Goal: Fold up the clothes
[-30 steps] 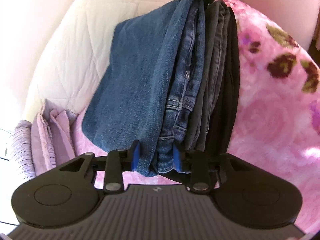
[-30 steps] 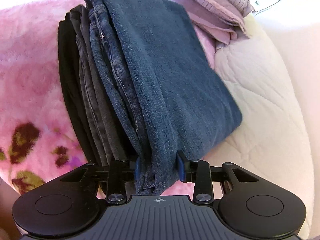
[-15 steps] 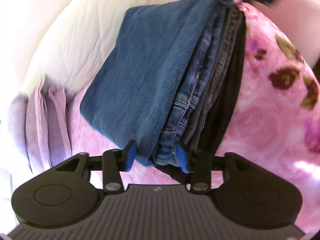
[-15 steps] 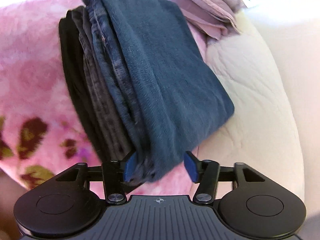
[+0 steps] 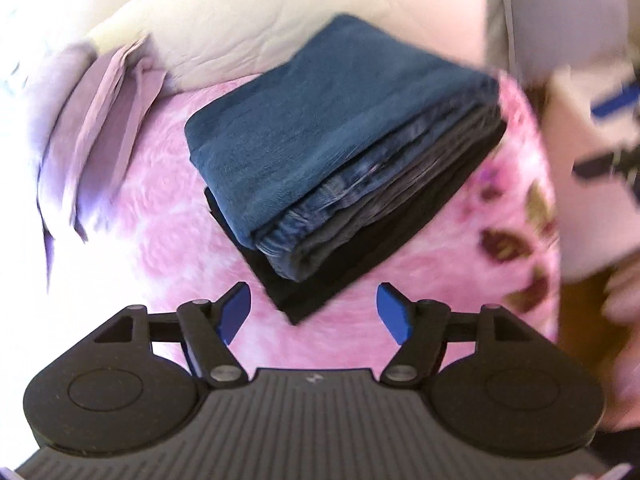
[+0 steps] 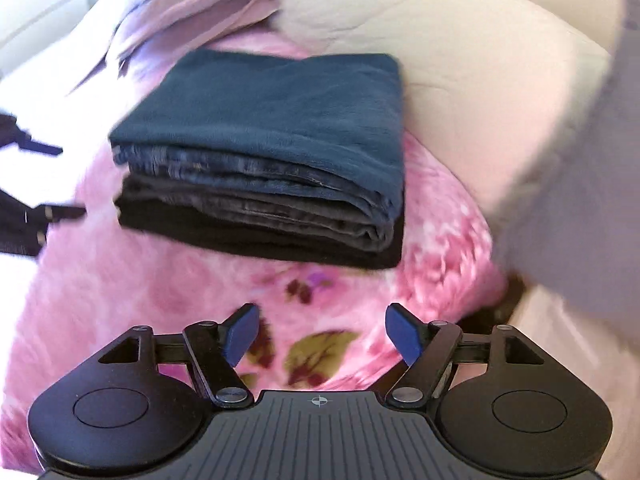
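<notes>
Nearest to us, our left gripper (image 5: 314, 312) has its blue pads spread wide with nothing between them; its jaws have just been opening, and where a second ago they pinched the near edge of the folded blue jeans (image 5: 320, 128), that edge now lies free beyond them; our right gripper (image 6: 322, 334) is likewise parted and empty, its jaws having just opened off the same garment, and only the pink floral blanket (image 6: 160, 288) shows between its pads.

Beyond both grippers the stack of folded clothes (image 6: 272, 208) rests flat on the blanket; a second ago it filled each view right up to the pads, and now it sits clear of them, seen from higher up; the blue jeans lie on top of the stack, grey denim under them, a black garment (image 5: 320, 276) at the bottom, its corner jutting out toward the left gripper.

Past the stack, on its far side, the cream quilted cushion (image 6: 460, 80) rises behind the blanket; the folded lilac clothes (image 5: 104, 120) lie to the stack's left in the left wrist view, well apart from it; both views are blurred.
</notes>
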Demonstrator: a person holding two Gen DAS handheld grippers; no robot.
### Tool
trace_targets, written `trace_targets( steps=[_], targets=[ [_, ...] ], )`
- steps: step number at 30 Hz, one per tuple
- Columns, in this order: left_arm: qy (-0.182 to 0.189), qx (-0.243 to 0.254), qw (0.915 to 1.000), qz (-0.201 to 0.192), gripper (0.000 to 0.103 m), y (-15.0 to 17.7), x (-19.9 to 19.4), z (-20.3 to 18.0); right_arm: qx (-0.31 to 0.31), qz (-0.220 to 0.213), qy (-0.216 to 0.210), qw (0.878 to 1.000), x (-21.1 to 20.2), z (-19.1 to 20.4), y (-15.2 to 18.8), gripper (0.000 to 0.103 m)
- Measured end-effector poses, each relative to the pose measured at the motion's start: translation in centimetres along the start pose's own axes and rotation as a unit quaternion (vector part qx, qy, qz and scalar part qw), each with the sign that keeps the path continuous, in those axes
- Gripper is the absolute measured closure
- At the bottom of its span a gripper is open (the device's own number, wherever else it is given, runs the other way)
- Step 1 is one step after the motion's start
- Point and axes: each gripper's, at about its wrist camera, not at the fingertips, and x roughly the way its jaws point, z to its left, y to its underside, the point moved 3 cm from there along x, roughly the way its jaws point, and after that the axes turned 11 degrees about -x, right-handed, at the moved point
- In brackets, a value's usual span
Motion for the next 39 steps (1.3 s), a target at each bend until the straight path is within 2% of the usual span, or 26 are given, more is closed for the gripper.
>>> trace_targets(
  steps=[2, 6, 9, 16, 19, 23, 25, 28, 34, 36, 37, 38, 39],
  targets=[
    [0.015, -0.038, 0.9991, -0.012, 0.027, 0.6, -1.8, 0.0, 0.014, -0.009, 0.013, 1.0, -2.0, 1.0, 0.5, 0.027],
    [0.031, -0.091, 0.995, -0.027, 0.025, 2.4, -5.4, 0.5, 0.041, -0.026, 0.038, 0.998, -6.0, 3.4, 1.8, 0.025],
    [0.044, -0.126, 0.9904, -0.036, 0.024, 3.8, -8.6, 1.3, 0.071, -0.035, 0.042, 0.996, -8.3, 5.5, 2.7, 0.024],
    [0.061, -0.107, 0.9907, -0.057, 0.024, 6.7, -13.1, 1.1, 0.107, -0.055, 0.05, 0.991, -13.3, 9.5, 4.3, 0.024],
    [0.073, -0.124, 0.9887, -0.044, 0.024, 7.8, -14.0, 1.2, 0.118, -0.054, 0.058, 0.99, -14.9, 10.4, 4.8, 0.024],
    [0.065, -0.153, 0.9852, -0.04, 0.023, 8.6, -15.1, 1.5, 0.144, -0.052, 0.057, 0.987, -15.8, 10.5, 5.5, 0.024],
    [0.061, -0.172, 0.9824, -0.04, 0.02, 8.7, -15.6, 1.6, 0.15, -0.054, 0.053, 0.986, -15.8, 10.0, 5.2, 0.023],
    [0.059, -0.19, 0.9792, -0.039, 0.017, 7.8, -15.7, 1.8, 0.153, -0.058, 0.048, 0.985, -15.8, 9.4, 4.5, 0.023],
    [0.026, -0.191, 0.9806, -0.033, 0.017, 6.4, -15.1, 0.2, 0.112, -0.067, 0.043, 0.991, -15.6, 8.6, 3.1, 0.023],
    [0.022, -0.208, 0.9774, -0.03, 0.016, 6.5, -15.0, -0.1, 0.113, -0.064, 0.032, 0.991, -15.4, 8.0, 3.0, 0.023],
    [0.021, -0.218, 0.9753, -0.029, 0.011, 6.5, -15.0, -0.2, 0.111, -0.061, 0.029, 0.991, -15.3, 7.8, 3.0, 0.023],
    [0.019, -0.227, 0.9733, -0.03, 0.001, 6.6, -15.1, -0.3, 0.107, -0.058, 0.03, 0.992, -15.2, 7.5, 3.0, 0.023],
    [0.017, -0.234, 0.9716, -0.032, 0.002, 6.6, -15.2, -0.4, 0.103, -0.056, 0.031, 0.993, -15.1, 7.2, 3.0, 0.023]
  ],
)
